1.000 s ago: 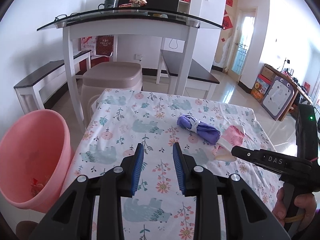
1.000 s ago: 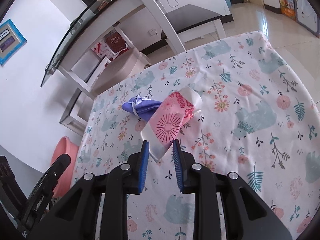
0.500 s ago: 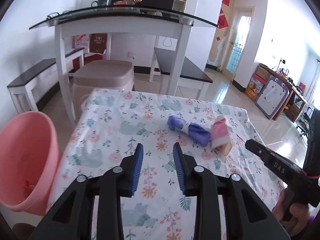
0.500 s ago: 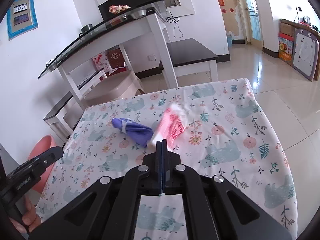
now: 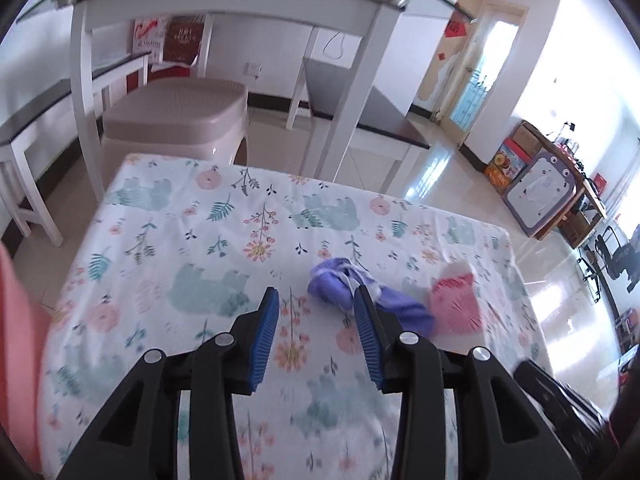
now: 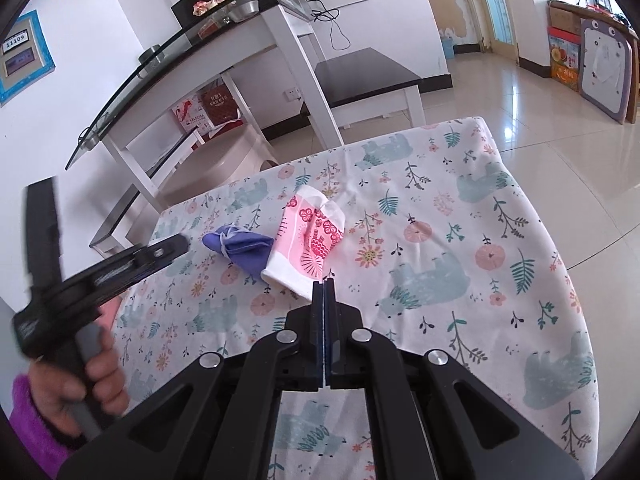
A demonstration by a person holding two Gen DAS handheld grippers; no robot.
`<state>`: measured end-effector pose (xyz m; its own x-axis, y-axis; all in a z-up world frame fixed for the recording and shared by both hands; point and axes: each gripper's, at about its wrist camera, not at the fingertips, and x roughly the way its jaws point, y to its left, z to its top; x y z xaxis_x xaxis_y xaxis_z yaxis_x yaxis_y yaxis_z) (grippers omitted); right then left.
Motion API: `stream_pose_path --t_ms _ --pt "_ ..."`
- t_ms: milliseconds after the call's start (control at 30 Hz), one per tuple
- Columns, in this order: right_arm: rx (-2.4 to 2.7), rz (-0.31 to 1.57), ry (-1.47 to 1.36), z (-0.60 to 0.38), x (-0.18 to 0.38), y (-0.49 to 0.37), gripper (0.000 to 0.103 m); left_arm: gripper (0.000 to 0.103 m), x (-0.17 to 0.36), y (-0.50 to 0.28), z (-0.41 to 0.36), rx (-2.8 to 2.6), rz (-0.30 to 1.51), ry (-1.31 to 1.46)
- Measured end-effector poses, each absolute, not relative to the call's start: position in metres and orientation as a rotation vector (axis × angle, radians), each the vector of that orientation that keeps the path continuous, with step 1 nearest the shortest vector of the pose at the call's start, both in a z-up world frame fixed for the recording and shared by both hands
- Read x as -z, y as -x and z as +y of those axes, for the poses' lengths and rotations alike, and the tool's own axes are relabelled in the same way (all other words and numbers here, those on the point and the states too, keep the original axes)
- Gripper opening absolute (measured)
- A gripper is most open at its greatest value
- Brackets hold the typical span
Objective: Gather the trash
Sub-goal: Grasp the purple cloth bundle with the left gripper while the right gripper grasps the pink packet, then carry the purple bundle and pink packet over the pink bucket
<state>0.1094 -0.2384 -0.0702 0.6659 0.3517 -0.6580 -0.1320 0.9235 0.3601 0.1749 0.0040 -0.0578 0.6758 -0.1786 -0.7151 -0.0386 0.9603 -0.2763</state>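
Observation:
A purple crumpled bundle (image 5: pixel 396 310) tied with white string lies mid-table on the floral cloth (image 5: pixel 180 240). Beside it on the right lies a pink-and-white wrapper (image 5: pixel 456 304). My left gripper (image 5: pixel 316 292) hovers just short of the bundle. Its jaws are opening, with only the cloth between them. Its right finger (image 5: pixel 370 332) covers part of the bundle. In the right wrist view my right gripper (image 6: pixel 323 280) is shut on the near corner of the wrapper (image 6: pixel 308 240). There the bundle (image 6: pixel 240 248) lies left of the wrapper, and the left gripper (image 6: pixel 172 246) comes in from the left.
A pink bin (image 5: pixel 16 340) shows at the table's left edge. Beyond the table stand a beige stool (image 5: pixel 176 112), a white glass-topped table (image 5: pixel 224 8) and a dark bench (image 5: pixel 372 120). A hand (image 6: pixel 92 372) in a purple sleeve holds the left gripper. Tiled floor lies to the right.
My left gripper moved forward and to the right up to the purple bundle, and its jaws widened. My right gripper went from open around the wrapper's corner to shut on it.

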Motion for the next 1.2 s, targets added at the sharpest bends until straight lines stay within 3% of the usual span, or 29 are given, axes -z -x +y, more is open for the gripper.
stream_pose_path --t_ms 100,200,233,433,1067,1200 --pt "-0.281 0.792 -0.297 -0.241 0.069 -0.110 0.004 0.038 0.068 -0.191 0.008 0.081 0.847 0.335" --pt "-0.290 0.782 -0.309 -0.242 0.067 -0.111 0.021 0.037 0.077 -0.200 0.007 0.113 0.867 0.391" --pt "-0.292 0.778 -0.309 -0.241 0.067 -0.112 0.023 0.036 0.079 -0.201 0.006 0.117 0.870 0.394" --pt "-0.310 0.774 -0.285 -0.232 0.066 -0.115 0.023 0.013 0.081 -0.196 -0.002 0.124 0.824 0.354" --pt "-0.340 0.794 -0.217 -0.189 0.062 -0.132 0.024 0.010 0.053 -0.106 0.011 0.041 0.784 0.248" --pt "-0.311 0.772 -0.165 -0.182 0.059 -0.134 0.036 0.010 0.051 -0.093 0.020 0.024 0.784 0.270"
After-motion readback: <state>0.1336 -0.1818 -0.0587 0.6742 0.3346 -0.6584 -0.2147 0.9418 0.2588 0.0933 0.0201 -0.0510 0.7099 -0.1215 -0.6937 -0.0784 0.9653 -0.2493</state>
